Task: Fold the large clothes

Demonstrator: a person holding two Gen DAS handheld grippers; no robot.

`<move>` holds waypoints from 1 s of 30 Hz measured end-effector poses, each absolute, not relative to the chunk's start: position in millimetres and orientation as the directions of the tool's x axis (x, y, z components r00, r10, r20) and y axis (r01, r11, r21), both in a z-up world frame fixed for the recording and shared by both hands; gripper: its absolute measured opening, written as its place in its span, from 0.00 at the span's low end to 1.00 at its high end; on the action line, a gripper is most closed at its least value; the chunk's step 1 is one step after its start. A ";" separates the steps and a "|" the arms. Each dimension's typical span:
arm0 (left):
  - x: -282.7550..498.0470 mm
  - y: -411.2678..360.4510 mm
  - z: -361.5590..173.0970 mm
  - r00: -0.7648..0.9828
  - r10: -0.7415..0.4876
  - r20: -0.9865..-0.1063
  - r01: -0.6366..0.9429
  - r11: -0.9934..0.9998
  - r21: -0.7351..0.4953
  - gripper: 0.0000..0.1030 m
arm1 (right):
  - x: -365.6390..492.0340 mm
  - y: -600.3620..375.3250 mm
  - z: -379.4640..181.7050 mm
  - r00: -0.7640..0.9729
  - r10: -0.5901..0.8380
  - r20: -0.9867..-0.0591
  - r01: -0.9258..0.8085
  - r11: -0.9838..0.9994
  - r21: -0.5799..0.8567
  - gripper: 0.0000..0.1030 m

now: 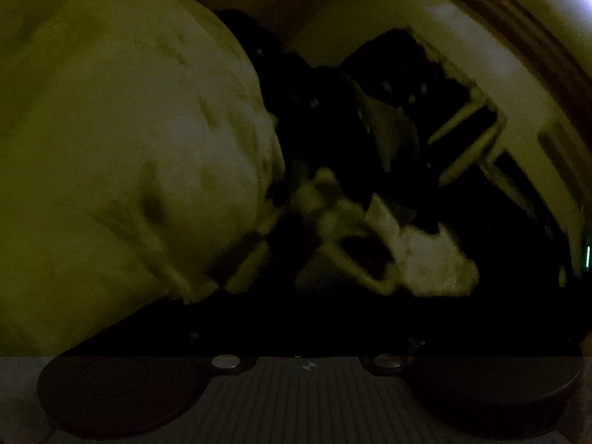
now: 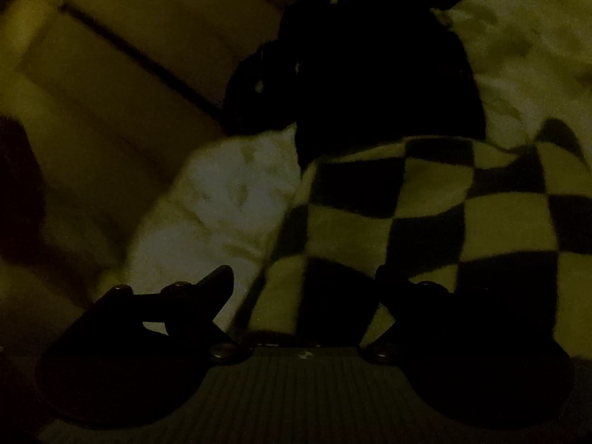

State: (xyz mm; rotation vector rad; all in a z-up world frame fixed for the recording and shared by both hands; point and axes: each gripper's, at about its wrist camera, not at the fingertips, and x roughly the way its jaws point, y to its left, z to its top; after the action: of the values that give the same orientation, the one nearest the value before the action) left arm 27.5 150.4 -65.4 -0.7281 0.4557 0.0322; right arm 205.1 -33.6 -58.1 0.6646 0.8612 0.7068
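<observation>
Dim, yellow-tinted light leaves much of both views in shadow. Pale bedding (image 2: 222,199) spreads ahead of the right gripper (image 2: 303,288), with a flat light surface (image 2: 122,85) crossed by a dark seam beyond it to the left.

From the right wrist, the two dark fingers (image 2: 211,288) stand wide apart — open, with nothing pinched. A checkered garment (image 2: 425,214) in dark and light squares lies just ahead, its near edge running into the gap between the fingers; whether it touches either one I cannot tell. A dark bulky mass (image 2: 370,81) sits beyond the garment, well ahead of the gripper, too black to identify. Left of the fingers the bedding is bare and gives open room; on the right the checkered cloth covers everything out to the frame edge.

From the left wrist, the left gripper's fingers are not visible — only its base at the bottom of the view — so they appear spread to the limit, holding nothing that shows. A big pale rounded mound of bedding (image 1: 111,148) fills the left. Ahead, a crumpled patch of checkered cloth (image 1: 370,244) lies among dark shapes, blurred. Light slatted furniture (image 1: 481,125) stands beyond to the right.
</observation>
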 end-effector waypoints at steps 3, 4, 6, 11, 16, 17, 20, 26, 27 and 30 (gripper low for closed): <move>14.3 156.0 -51.3 0.919 -0.012 -0.395 -0.233 0.790 -0.567 1.00 | 198.7 -58.5 -53.2 0.495 0.772 -0.400 -0.262 0.571 0.778 0.85; 15.8 154.9 -49.7 0.913 0.011 -0.407 -0.244 0.816 -0.524 1.00 | 195.3 -66.7 -52.7 0.502 0.767 -0.401 -0.264 0.577 0.773 0.85; 20.4 153.6 -55.7 0.893 0.017 -0.450 -0.256 0.841 -0.477 1.00 | 190.2 -79.2 -54.9 0.511 0.753 -0.414 -0.265 0.596 0.758 0.85; 24.2 134.6 -57.2 0.872 0.070 -0.485 -0.272 0.892 -0.362 1.00 | 172.6 -117.0 -68.1 0.501 0.765 -0.406 -0.266 0.582 0.769 0.84; 24.7 119.4 -69.9 0.855 0.097 -0.510 -0.253 0.936 -0.246 1.00 | 165.6 -130.6 -89.9 0.497 0.767 -0.406 -0.256 0.576 0.776 0.84; 24.6 120.4 -69.5 0.855 0.089 -0.511 -0.247 0.936 -0.250 1.00 | 164.1 -131.8 -92.5 0.501 0.770 -0.394 -0.254 0.566 0.784 0.84; 27.0 131.9 -68.0 0.855 0.044 -0.516 -0.225 0.929 -0.293 1.00 | 162.4 -135.5 -97.7 0.513 0.778 -0.363 -0.248 0.539 0.805 0.84; 13.2 139.7 -42.7 0.852 -0.031 -0.522 -0.185 0.916 -0.356 1.00 | 155.6 -163.3 -91.0 0.555 0.772 -0.308 -0.182 0.475 0.861 0.90; 8.0 140.7 -35.9 0.858 -0.038 -0.513 -0.176 0.915 -0.362 1.00 | 153.5 -171.3 -87.5 0.572 0.763 -0.302 -0.176 0.473 0.863 0.92; 0.0 145.1 -13.5 0.873 -0.094 -0.479 -0.114 0.915 -0.388 1.00 | 147.9 -198.6 -76.6 0.603 0.750 -0.272 -0.172 0.455 0.874 0.92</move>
State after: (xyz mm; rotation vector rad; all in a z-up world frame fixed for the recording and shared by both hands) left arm -0.1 145.1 -13.5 -0.4209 0.5136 0.0111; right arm 147.9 -198.6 -76.6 0.9305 0.7221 0.6340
